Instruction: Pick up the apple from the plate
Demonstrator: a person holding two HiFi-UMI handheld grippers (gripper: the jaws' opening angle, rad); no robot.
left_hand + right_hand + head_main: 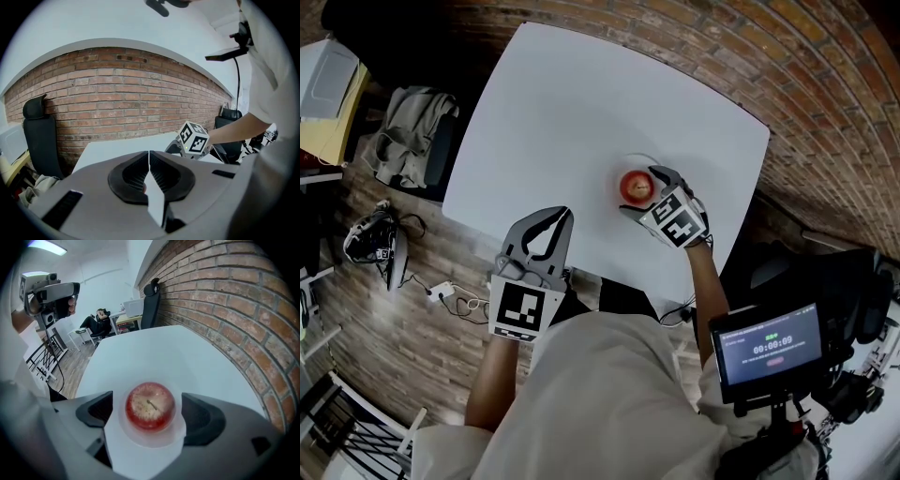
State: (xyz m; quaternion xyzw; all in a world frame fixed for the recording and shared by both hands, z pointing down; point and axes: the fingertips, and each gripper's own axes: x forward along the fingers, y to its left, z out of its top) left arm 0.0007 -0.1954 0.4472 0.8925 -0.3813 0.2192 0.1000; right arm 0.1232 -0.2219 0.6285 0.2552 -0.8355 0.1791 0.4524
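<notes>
A white table [581, 112] stands against a red brick wall [750, 56], with wood-look flooring along its left side in the head view. The right hand-held gripper [644, 191] is tilted down over the table's right part, its jaws standing wide apart with one on each side of the apple [150, 406]. In the right gripper view a strip of plate shows between each pad and the fruit, so neither pad presses on it. The apple is red with a paler speckled top, sits stem up, and rests in the middle of a small round white plate [150, 442], which lies on the table near the edge closest to the wall. The right hand-held gripper's marker cube [677, 217] sits just behind its jaws, toward the person. The left hand-held gripper [559, 217] is held well apart from the plate at the table's near edge, and the left gripper view shows its jaws together with nothing between them; its own marker cube [525, 309] faces up. Further out, a garment [412, 131] is draped over a seat left of the table, cables [450, 295] trail on the floor, and a small screen [767, 349] glows at the lower right.
</notes>
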